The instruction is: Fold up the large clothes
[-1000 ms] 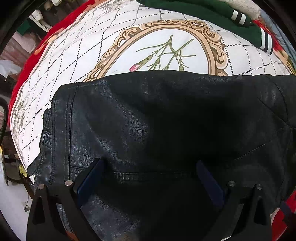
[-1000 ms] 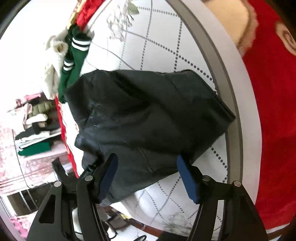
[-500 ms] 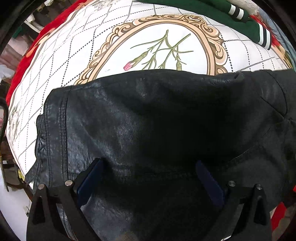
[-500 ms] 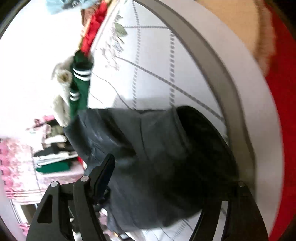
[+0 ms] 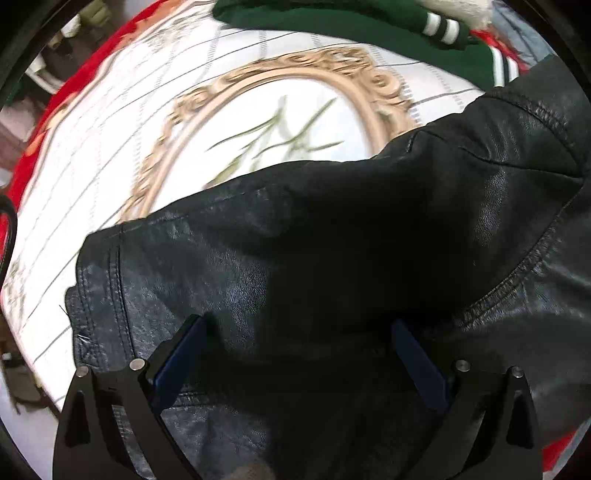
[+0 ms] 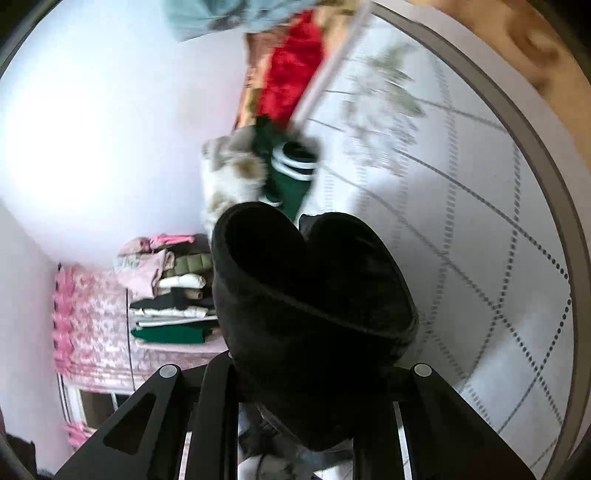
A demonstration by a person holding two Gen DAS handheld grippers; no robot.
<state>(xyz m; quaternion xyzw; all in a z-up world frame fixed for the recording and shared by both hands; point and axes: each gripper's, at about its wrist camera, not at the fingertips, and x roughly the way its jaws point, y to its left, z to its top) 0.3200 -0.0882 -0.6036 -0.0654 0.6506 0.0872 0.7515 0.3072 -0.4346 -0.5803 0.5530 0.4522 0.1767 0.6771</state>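
Observation:
A black leather jacket [image 5: 332, 251] lies on a white quilted bedspread [image 5: 110, 155] with a gold oval frame print. My left gripper [image 5: 299, 354] is open, its blue-padded fingers [image 5: 177, 354] spread just over the jacket's near part. My right gripper [image 6: 306, 398] is shut on a thick fold of the jacket [image 6: 306, 302] and holds it lifted; the bunched leather hides the fingertips. In the left wrist view the jacket's right side rises toward the upper right.
A green garment with white stripes [image 5: 369, 26] and a cream fluffy item [image 6: 229, 177] lie at the far edge of the bed. A red blanket [image 5: 37, 147] borders the bedspread. Stacked folded clothes [image 6: 170, 295] sit beyond the bed.
My right gripper closed on the jacket's edge and lifted it, swinging upward. The jacket's right side rose and shifted. My left gripper stayed open over the jacket.

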